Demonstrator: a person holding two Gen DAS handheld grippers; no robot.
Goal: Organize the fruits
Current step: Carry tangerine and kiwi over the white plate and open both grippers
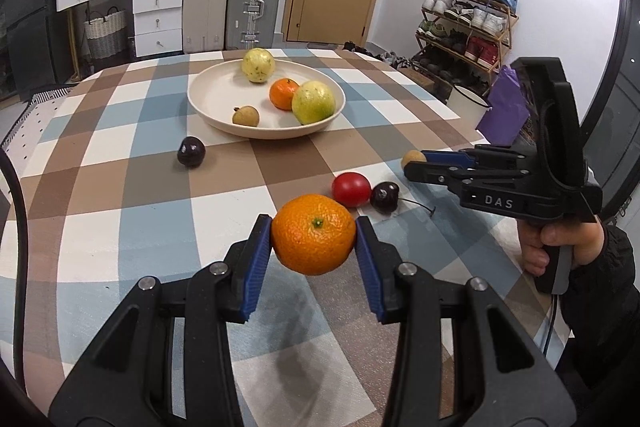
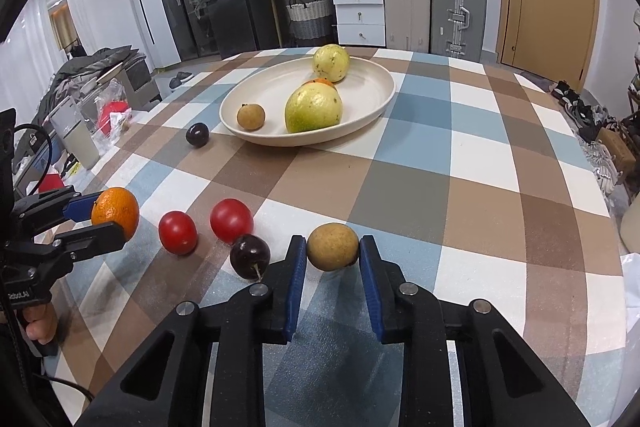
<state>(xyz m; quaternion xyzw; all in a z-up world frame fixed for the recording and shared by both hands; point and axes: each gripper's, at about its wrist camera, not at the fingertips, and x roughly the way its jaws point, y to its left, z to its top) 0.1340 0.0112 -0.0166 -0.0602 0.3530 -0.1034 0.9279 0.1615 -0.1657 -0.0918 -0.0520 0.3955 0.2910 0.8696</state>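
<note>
Clamping orange (image 1: 313,239) w/ left gripper (image 1: 314,243) & longan (image 2: 332,246) w/ right gripper (image 2: 332,259), both lifted off table, plate (image 1: 208,95) lying straight ahead, nearer the left.

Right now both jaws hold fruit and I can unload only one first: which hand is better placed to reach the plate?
Left, marginally. The left gripper holds its tangerine lifted, facing the plate squarely. The right gripper's longan approaches more obliquely.
</note>
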